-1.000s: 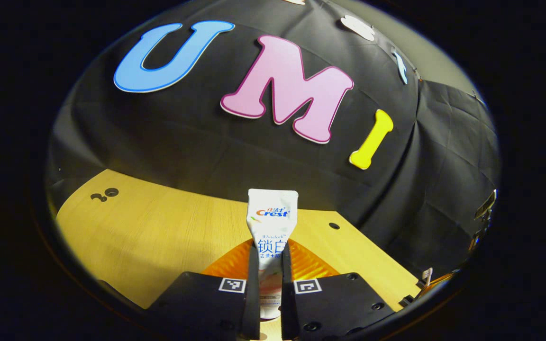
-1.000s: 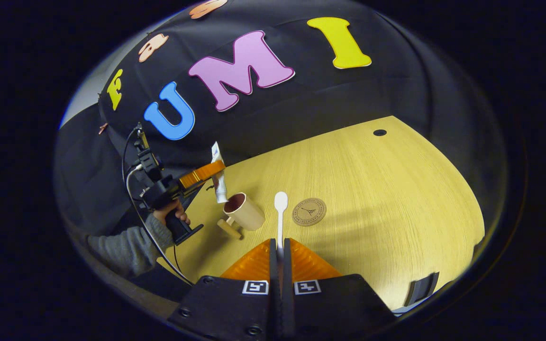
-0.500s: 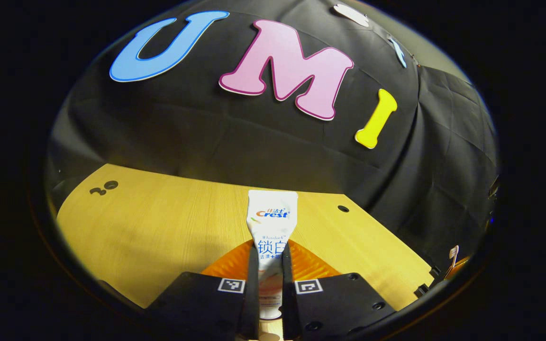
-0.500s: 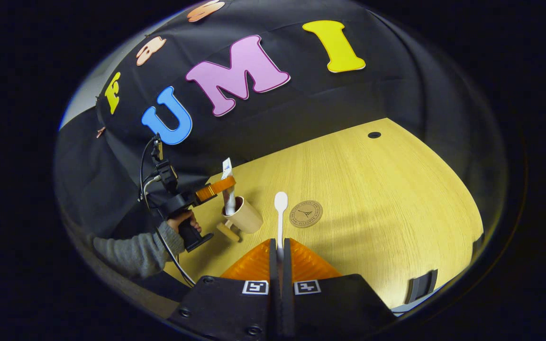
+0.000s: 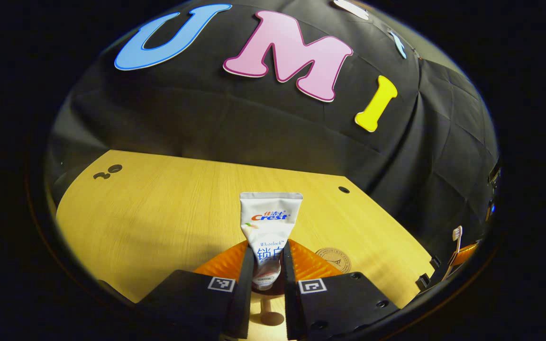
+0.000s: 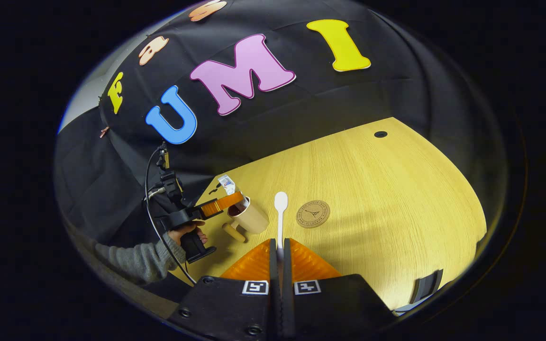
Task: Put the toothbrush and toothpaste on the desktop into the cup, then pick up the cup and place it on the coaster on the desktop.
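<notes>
Left tool: its fingers are standing slightly apart, flanking the toothpaste near its lower end; whether both are pressing on the tube, I cannot tell from either view.
Toothpaste: it is standing cap-down, crimped end up, with its lower end going into the cup.
Right tool: its fingers are clamping the toothbrush by the handle, the head pointing forward above the surface.
Cup: it is sitting on the surface, its handle pointing toward the camera in the right gripper view, just beside the coaster but not on it.
Progress: judging by the pictures, the toothpaste is nearly delivered and not yet clearly let go; the toothbrush is being held in the air and is waiting its turn.
Left to do: releasing the tube, dropping the toothbrush into the cup, then lifting the cup onto the coaster.
Right gripper view is giving: the whole layout, namely the cup, the coaster, the left tool over the cup mouth, and the person's hand and grey sleeve holding it.
Left gripper view is giving: the tube's face close up, a dark rim and a wooden handle beneath the fingers, the coaster off to the right, and the toothbrush at the far right edge.
</notes>
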`<action>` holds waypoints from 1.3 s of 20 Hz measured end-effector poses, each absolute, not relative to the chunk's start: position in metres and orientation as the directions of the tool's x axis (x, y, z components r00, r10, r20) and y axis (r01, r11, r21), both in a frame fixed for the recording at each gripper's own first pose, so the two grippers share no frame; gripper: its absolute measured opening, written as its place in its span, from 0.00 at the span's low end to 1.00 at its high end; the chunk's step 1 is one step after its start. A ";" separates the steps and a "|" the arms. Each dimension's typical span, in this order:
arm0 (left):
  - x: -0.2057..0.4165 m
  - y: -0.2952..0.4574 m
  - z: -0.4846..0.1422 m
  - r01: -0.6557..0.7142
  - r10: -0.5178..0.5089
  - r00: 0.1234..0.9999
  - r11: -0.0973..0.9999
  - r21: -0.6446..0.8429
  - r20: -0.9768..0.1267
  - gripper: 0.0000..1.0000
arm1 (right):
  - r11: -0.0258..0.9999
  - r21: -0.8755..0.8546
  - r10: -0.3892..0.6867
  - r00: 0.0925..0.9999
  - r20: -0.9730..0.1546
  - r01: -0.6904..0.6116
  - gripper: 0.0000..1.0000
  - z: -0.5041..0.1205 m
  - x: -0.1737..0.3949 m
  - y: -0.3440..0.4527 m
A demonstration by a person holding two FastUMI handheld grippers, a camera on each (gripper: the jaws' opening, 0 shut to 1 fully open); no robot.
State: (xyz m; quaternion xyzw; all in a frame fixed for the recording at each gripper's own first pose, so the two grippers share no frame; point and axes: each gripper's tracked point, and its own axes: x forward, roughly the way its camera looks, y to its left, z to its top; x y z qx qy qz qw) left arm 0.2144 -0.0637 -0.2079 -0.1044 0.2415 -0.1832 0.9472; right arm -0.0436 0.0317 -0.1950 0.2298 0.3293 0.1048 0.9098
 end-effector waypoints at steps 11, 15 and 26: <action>0.163 -0.024 -0.166 0.256 -0.334 0.867 0.935 -0.243 -0.370 0.78 | 0.805 0.583 0.420 0.802 -0.425 -0.113 0.05 -0.160 0.011 0.082; 0.121 -0.004 -0.147 0.219 -0.317 0.880 0.932 -0.289 -0.354 0.80 | 0.783 0.602 0.439 0.827 -0.352 -0.159 0.05 -0.145 0.054 0.115; 0.040 0.023 -0.143 0.148 -0.275 0.876 0.935 -0.321 -0.397 0.80 | 0.775 0.587 0.447 0.860 -0.247 -0.235 0.05 -0.159 0.147 0.162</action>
